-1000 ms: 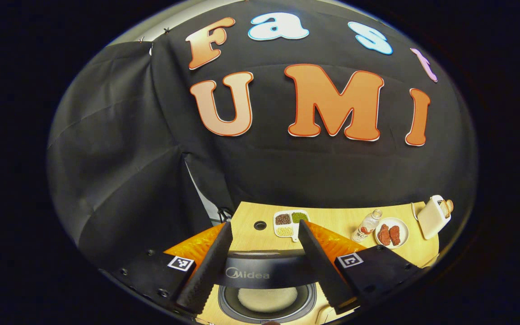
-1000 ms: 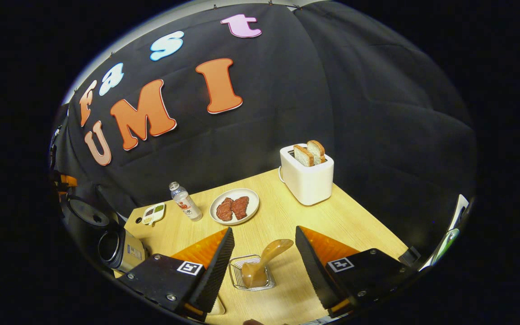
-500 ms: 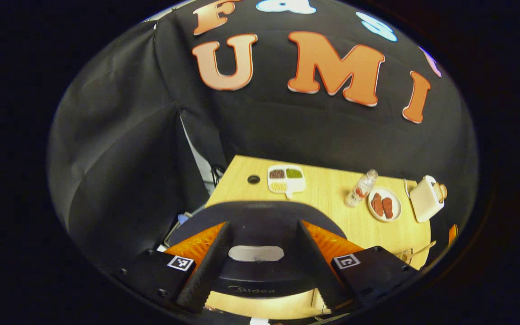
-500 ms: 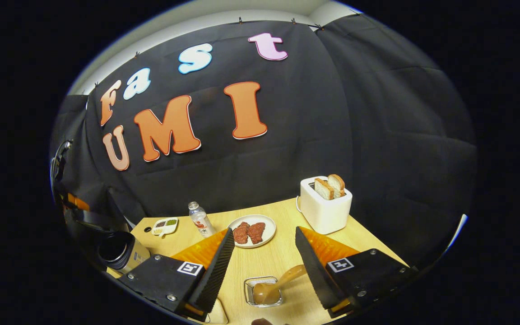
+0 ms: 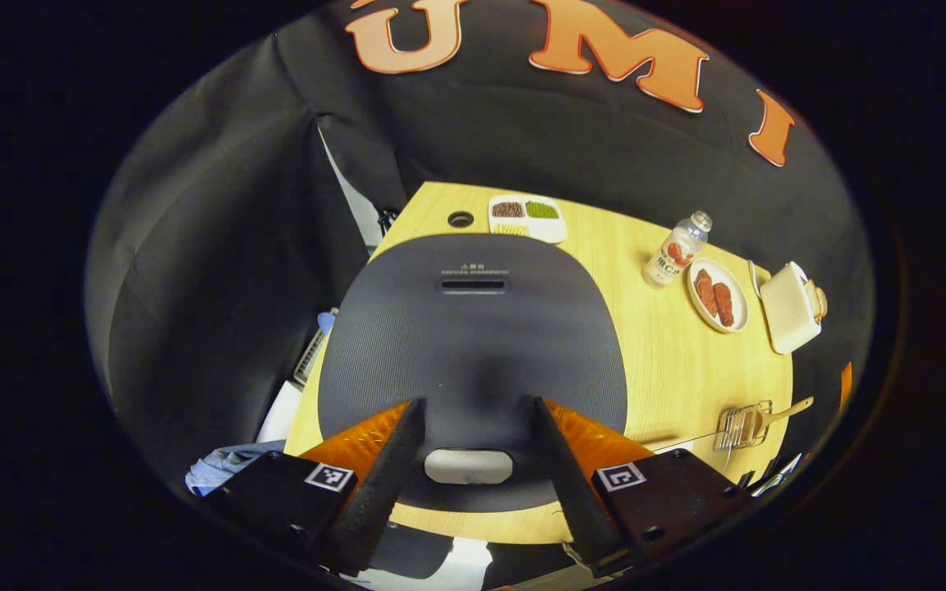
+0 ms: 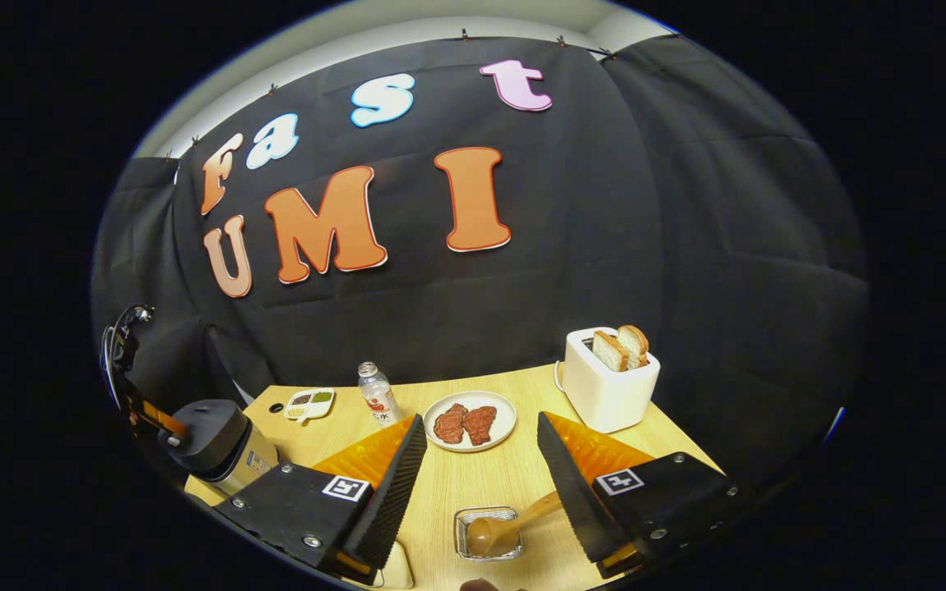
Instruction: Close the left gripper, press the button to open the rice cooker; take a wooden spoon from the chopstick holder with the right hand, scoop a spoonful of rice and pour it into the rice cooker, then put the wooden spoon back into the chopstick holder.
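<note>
A: Where is the rice cooker point(image 5: 473, 328)?
B: It sits at the left end of the worktop point(image 5: 686, 361), lid down. In the left gripper view its dark lid lies right under the left claw point(image 5: 473, 468), whose fingers are spread wide, with the pale button point(image 5: 468, 465) between them.

A: And the wooden spoon point(image 6: 510, 525)?
B: It lies tilted in the wire chopstick holder point(image 6: 487, 533), handle pointing right. The right claw point(image 6: 477, 492) hangs above it, released and gripping nothing.

A: What else stands there?
B: A plate of meat point(image 6: 470, 421), a bottle point(image 6: 377, 396), a toaster point(image 6: 608, 382) with two slices, and a small divided dish point(image 6: 309, 402) farther back.
</note>
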`<state>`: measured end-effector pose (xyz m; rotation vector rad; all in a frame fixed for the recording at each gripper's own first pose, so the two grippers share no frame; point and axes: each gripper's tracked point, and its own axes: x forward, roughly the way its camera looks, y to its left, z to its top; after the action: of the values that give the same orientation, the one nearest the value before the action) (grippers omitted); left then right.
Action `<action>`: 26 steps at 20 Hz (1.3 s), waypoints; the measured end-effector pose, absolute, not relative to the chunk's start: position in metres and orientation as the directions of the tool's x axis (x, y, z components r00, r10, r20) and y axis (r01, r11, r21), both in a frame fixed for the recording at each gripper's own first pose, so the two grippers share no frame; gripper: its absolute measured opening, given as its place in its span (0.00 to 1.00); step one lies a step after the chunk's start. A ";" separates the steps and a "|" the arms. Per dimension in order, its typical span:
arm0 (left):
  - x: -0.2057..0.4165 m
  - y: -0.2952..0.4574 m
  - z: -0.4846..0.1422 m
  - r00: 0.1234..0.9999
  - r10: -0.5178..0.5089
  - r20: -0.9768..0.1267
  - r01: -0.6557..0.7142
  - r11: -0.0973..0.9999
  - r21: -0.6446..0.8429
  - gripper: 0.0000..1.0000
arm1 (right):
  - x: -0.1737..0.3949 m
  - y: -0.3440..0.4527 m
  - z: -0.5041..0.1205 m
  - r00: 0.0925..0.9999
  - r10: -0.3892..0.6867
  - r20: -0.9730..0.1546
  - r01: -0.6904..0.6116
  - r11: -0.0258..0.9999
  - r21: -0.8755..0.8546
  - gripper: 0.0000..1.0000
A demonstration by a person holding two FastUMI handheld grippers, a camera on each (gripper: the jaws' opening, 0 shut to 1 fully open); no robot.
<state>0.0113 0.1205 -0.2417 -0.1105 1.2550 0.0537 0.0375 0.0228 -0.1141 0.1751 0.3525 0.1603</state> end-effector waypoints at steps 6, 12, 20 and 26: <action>0.019 0.121 -0.243 0.268 -0.032 -0.963 -0.082 0.995 -0.056 0.93 | 0.038 0.028 -0.113 0.922 0.204 -0.328 -0.151 0.972 0.180 0.85; 0.023 0.118 -0.246 0.300 -0.012 -0.954 -0.103 0.994 -0.045 0.93 | 0.039 0.043 -0.111 0.918 0.238 -0.317 -0.187 0.965 0.185 0.85; 0.043 0.123 -0.240 0.610 0.070 -0.789 -0.153 0.988 -0.030 0.92 | 0.042 0.056 -0.085 0.927 0.281 -0.250 -0.247 0.956 0.157 0.85; 0.076 0.096 -0.136 0.867 0.064 -0.495 -0.093 0.995 -0.035 0.93 | 0.045 0.066 -0.049 0.943 0.305 -0.136 -0.293 0.951 0.102 0.85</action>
<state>0.0760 0.0958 -0.1357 -0.0583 0.5158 0.0822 0.0448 0.0658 -0.0493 0.0807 0.1516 0.3051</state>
